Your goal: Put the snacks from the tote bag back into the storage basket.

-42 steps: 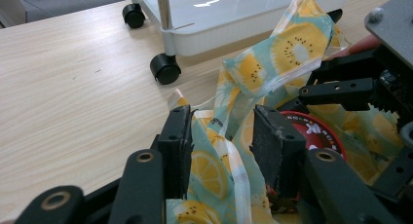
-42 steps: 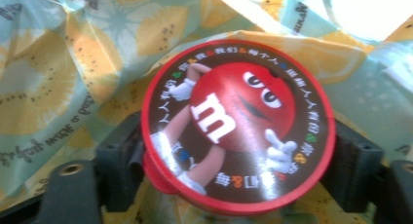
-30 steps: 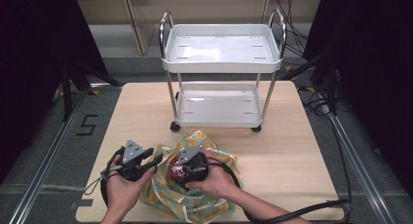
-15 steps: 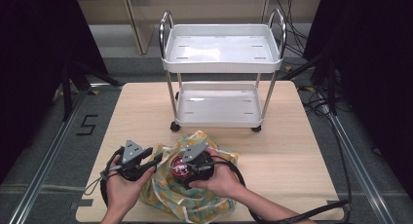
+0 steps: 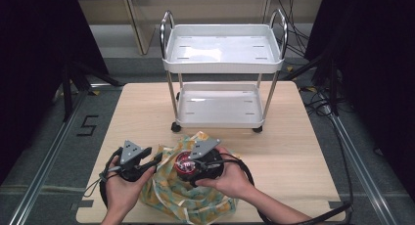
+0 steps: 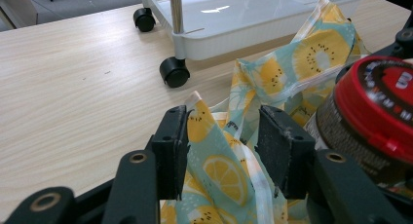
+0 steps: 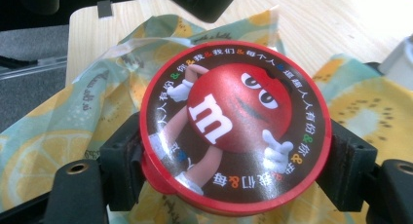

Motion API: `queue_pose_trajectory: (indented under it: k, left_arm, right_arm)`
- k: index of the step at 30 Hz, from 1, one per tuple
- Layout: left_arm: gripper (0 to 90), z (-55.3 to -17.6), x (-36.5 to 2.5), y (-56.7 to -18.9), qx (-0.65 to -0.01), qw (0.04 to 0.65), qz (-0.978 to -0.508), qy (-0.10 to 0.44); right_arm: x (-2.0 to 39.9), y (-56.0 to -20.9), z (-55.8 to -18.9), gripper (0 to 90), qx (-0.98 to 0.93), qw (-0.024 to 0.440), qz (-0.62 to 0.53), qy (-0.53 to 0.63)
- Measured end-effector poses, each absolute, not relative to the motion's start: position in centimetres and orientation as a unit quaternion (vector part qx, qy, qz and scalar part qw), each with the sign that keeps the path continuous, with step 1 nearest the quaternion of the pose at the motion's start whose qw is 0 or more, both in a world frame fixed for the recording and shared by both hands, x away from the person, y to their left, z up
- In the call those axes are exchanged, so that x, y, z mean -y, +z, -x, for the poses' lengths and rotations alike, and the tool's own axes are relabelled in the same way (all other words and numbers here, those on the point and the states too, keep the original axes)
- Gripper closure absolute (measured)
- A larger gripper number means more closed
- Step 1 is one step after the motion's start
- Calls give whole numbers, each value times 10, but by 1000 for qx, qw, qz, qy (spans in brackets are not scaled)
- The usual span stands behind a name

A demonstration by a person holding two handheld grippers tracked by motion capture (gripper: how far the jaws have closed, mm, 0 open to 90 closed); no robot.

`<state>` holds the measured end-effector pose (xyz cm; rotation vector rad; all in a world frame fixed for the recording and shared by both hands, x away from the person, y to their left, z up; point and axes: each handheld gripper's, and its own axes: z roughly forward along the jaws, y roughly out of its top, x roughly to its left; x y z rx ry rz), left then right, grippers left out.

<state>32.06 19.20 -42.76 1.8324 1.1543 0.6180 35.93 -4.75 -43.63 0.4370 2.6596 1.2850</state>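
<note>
A fruit-print bag (image 5: 188,200) lies crumpled at the table's front edge. My right gripper (image 5: 188,166) is shut on a jar with a red candy-character lid (image 5: 184,161) and holds it just above the bag's mouth. In the right gripper view the jar's lid (image 7: 234,121) sits clamped between both jaws of that gripper (image 7: 236,153). My left gripper (image 5: 155,160) is at the bag's left rim. Its jaws have just been opening. In the left gripper view a fold of the bag (image 6: 219,165) stands loose between the jaws of this gripper (image 6: 221,136), and the jar (image 6: 377,112) is at the right.
A white two-tier cart (image 5: 222,54) on black wheels (image 6: 174,71) stands at the back of the wooden table (image 5: 303,151). Black cables trail from both grippers over the table's front edge. Dark curtains flank the table.
The right gripper has lifted the jar a little above the bag. The left gripper has stayed at the bag's rim.
</note>
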Motion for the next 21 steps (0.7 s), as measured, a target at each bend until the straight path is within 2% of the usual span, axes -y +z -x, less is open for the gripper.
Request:
queue_pose_trajectory:
  k: [19,21]
  left_arm:
    - [540,-318,-193,-430,-472,435,-725,251]
    - [540,-317,-195,-429,-466,430,-729,257]
  right_arm:
    - [65,-418,-372,264,-877,86,-173,439]
    - [66,-417,-375,264,-874,102,-169,444]
